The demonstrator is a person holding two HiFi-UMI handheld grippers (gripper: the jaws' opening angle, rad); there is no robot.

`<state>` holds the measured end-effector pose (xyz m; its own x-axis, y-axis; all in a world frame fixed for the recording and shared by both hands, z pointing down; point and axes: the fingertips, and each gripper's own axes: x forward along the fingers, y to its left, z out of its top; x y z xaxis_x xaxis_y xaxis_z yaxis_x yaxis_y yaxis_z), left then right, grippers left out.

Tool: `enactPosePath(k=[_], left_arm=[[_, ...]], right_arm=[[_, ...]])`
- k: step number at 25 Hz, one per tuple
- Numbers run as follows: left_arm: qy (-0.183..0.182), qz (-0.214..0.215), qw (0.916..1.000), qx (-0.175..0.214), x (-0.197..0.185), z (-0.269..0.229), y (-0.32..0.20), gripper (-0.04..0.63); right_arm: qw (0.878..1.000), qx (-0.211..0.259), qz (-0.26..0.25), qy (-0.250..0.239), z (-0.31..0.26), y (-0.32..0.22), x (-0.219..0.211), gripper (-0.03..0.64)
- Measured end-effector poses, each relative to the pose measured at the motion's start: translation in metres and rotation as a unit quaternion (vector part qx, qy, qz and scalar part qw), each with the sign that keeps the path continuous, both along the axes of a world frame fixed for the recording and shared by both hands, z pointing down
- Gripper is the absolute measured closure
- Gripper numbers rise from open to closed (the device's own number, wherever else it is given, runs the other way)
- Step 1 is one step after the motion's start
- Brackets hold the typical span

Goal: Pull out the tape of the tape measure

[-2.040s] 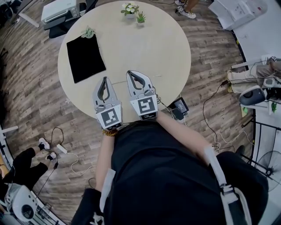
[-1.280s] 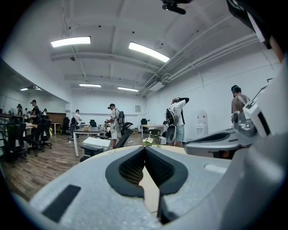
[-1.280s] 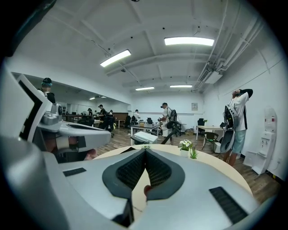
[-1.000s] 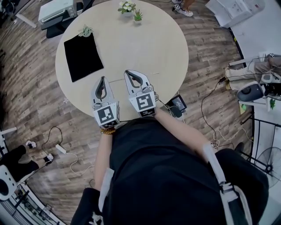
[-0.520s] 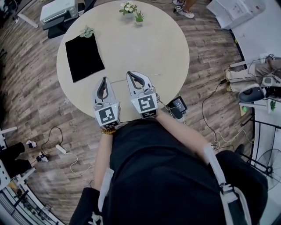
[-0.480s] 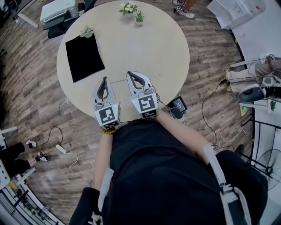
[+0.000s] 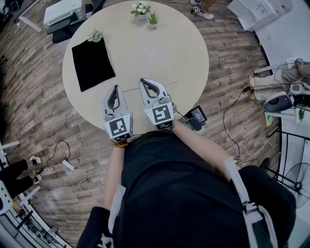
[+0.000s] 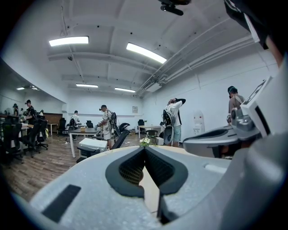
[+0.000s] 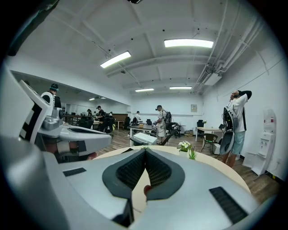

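Note:
No tape measure shows in any view. In the head view my left gripper [image 7: 115,89] and right gripper [image 7: 146,82] are held side by side over the near edge of the round beige table [image 7: 179,53], both pointing away from me. Both are shut with nothing between the pads. In the left gripper view the dark pads meet at the tip of the left gripper [image 8: 145,150], and the right gripper's body [image 8: 216,138] lies to the right. In the right gripper view the right gripper [image 9: 145,151] has its jaws together too, with the left gripper's body [image 9: 67,133] beside it.
A black mat [image 7: 92,63] lies on the table's left part. Three small potted plants [image 7: 143,9] [image 7: 154,19] [image 7: 97,35] stand along the far rim. A white machine [image 7: 63,11] sits beyond the table. A black device [image 7: 198,116] and cables lie on the wooden floor. People stand in the room.
Both grippers keep the same place and stay shut. Only the head view sways slightly, and a person's feet at the lower left shift.

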<state>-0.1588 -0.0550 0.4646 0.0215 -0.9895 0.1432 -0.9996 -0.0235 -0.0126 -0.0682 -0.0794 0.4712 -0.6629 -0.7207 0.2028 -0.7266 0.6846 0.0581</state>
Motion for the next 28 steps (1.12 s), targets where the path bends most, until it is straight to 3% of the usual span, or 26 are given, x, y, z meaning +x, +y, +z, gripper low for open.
enactPosePath(k=[4,28], left_arm=[[0.001,0.007,1.0,0.0,0.002,0.004,-0.002,0.584],[0.009,0.006,0.9999,-0.007,-0.001,0.013,-0.001,0.584]], right_arm=[[1.0,0.007,0.003,0.027,0.002,-0.004,0.005,0.618],[1.0,-0.008,0.001,0.01,0.01,-0.002,0.0,0.618]])
